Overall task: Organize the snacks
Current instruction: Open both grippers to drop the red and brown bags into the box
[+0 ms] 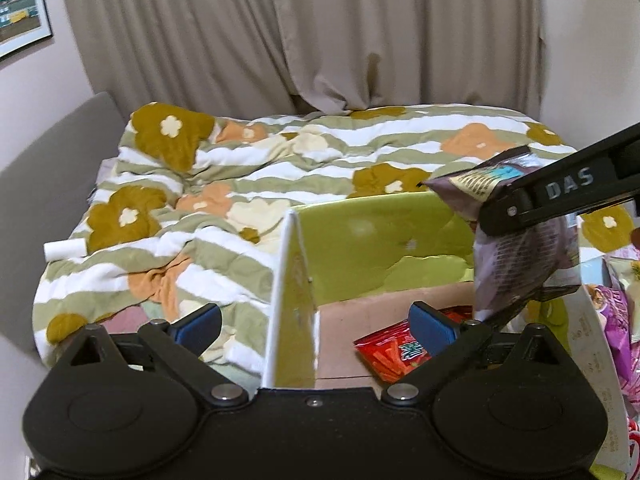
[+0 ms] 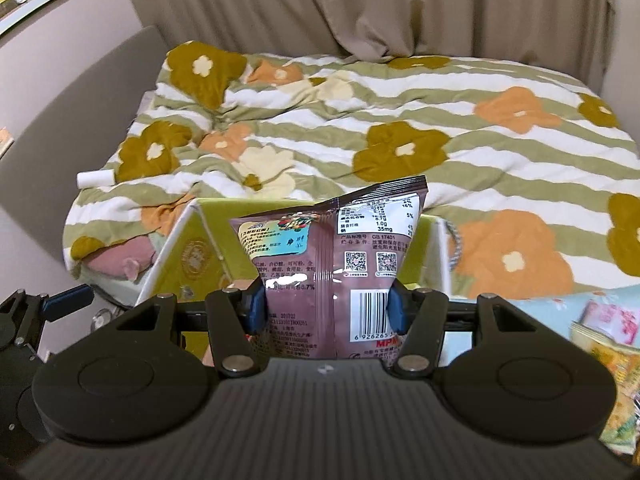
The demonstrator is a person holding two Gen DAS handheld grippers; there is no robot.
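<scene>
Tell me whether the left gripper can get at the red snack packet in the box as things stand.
Probably yes. The left gripper is open and empty, and the red snack packet lies uncovered on the box floor. The box's near wall stands between its jaws, so it must shift right.

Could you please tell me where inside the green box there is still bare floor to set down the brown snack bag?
The box floor is bare along its far green wall and left wall, behind the red snack packet. The near right corner is crowded by that packet. The right claw holds the brown snack bag; the open left claw straddles the left wall.
</scene>
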